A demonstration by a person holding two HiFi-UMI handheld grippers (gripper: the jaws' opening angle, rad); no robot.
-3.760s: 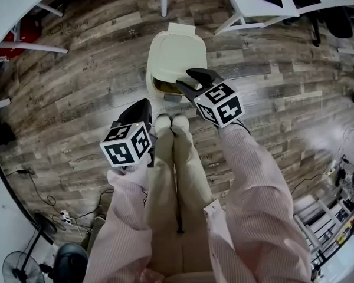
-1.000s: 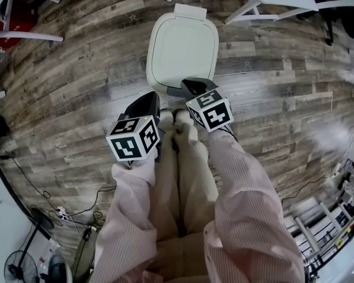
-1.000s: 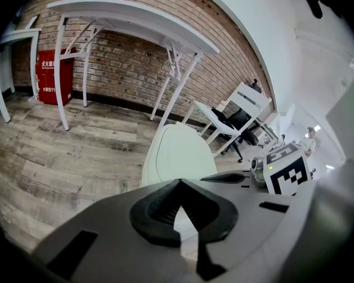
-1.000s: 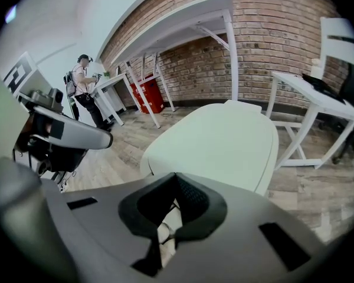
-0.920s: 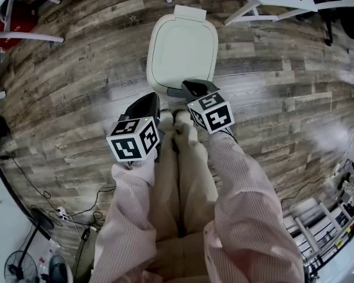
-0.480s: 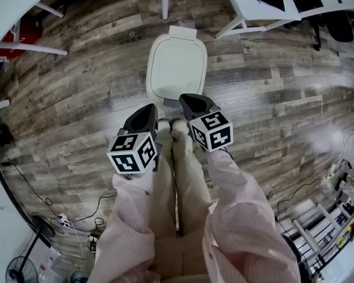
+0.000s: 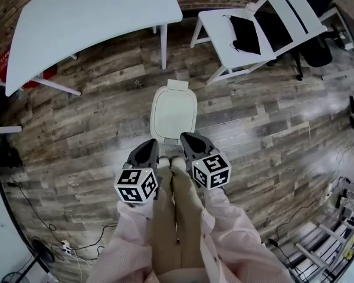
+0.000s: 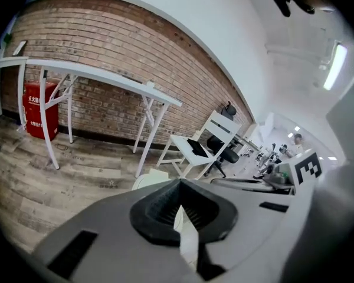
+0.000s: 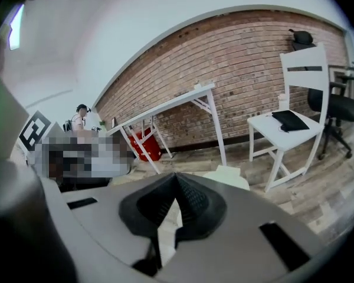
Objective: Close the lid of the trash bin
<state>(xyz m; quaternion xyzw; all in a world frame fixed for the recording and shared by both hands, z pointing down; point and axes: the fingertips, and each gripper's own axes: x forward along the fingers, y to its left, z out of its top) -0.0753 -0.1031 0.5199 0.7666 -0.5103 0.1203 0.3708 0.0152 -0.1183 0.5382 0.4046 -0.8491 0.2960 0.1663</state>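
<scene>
Grippers: left gripper (image 7: 146, 150) and right gripper (image 7: 187, 140) were pressed together, empty.
Trash bin lid (image 7: 173, 111): lay flat, shut.
Advice: task looked done; keeping clear seemed wisest.

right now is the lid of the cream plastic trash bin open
No, in the head view the cream plastic trash bin lid lies flat and shut, with no gap showing.
</scene>
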